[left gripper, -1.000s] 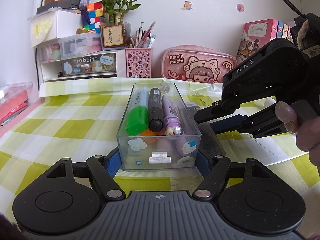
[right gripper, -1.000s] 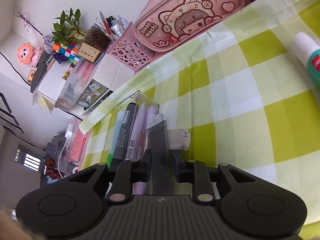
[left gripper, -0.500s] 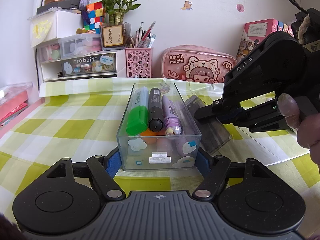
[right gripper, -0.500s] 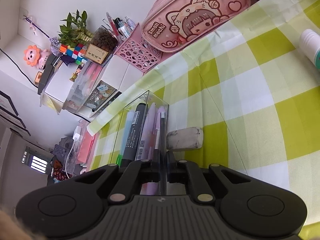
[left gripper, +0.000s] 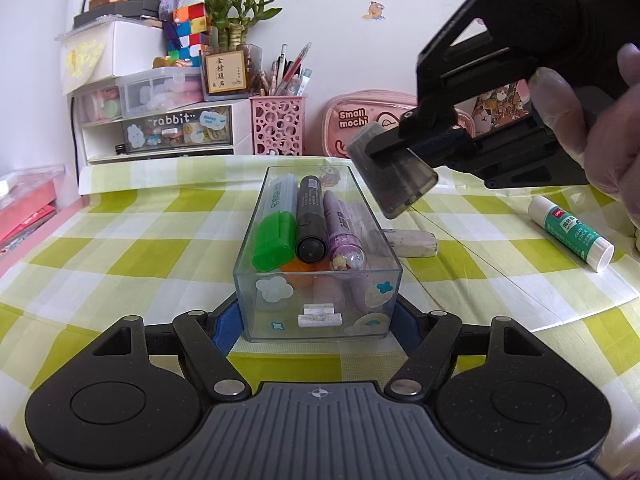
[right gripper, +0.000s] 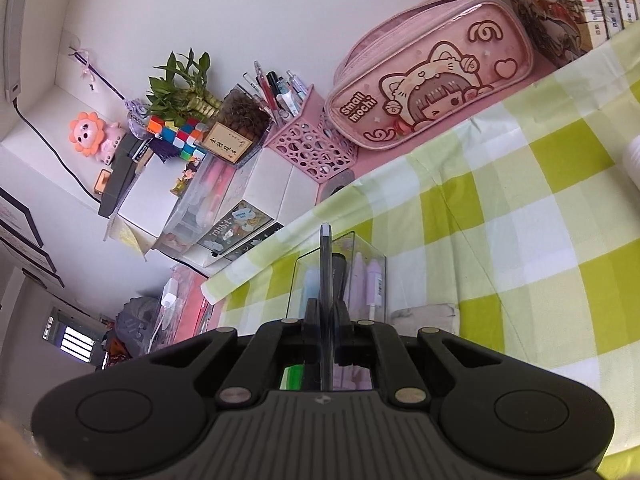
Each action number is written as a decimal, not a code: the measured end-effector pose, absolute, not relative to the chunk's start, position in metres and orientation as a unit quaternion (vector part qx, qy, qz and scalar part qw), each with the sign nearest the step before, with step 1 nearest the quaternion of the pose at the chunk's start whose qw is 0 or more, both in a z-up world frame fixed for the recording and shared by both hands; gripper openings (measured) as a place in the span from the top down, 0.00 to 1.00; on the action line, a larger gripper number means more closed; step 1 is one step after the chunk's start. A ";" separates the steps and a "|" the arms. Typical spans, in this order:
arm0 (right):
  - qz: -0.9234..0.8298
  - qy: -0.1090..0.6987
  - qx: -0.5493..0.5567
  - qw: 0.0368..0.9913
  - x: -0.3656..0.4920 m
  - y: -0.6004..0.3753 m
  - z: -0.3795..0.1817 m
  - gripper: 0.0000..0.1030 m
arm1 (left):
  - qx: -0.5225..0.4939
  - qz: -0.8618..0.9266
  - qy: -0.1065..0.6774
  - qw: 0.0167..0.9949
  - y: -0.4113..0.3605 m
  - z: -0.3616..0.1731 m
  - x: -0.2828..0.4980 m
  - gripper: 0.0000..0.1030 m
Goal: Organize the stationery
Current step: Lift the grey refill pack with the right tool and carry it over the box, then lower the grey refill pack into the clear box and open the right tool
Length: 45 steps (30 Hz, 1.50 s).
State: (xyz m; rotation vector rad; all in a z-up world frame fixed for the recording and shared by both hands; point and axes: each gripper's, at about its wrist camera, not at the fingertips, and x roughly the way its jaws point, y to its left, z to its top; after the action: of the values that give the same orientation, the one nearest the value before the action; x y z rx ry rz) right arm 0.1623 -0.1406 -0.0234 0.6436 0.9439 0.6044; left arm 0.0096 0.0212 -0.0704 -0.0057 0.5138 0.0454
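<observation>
Stationery fills the clear rectangular plastic box on the green-checked tablecloth: a green-capped highlighter, a black marker and a purple pen. The left gripper clamps the box's near end. The right gripper pinches a smoky translucent flat case in the air above the box's right side. A grey eraser lies just beside the box, a glue stick farther right.

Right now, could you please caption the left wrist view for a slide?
Left gripper steadies the clear marker box while the right gripper holds a smoky flat case above it.
</observation>
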 end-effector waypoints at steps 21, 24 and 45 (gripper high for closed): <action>0.234 0.454 0.241 0.825 0.171 -0.107 -0.023 0.68 | -0.003 0.023 0.254 0.967 0.021 -0.070 0.010 0.29; 0.237 0.451 0.243 0.826 0.170 -0.109 -0.021 0.68 | -0.002 0.023 0.254 0.967 0.021 -0.070 0.010 0.29; 0.246 0.434 0.164 0.851 0.166 -0.073 -0.011 0.66 | -0.003 0.023 0.254 0.967 0.021 -0.070 0.010 0.29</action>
State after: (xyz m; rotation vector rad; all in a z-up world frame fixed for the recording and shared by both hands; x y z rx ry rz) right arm 0.1656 -0.0727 -0.0110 0.3448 0.9141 0.5185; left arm 0.0098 0.0210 -0.0703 -0.0056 0.5140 0.0461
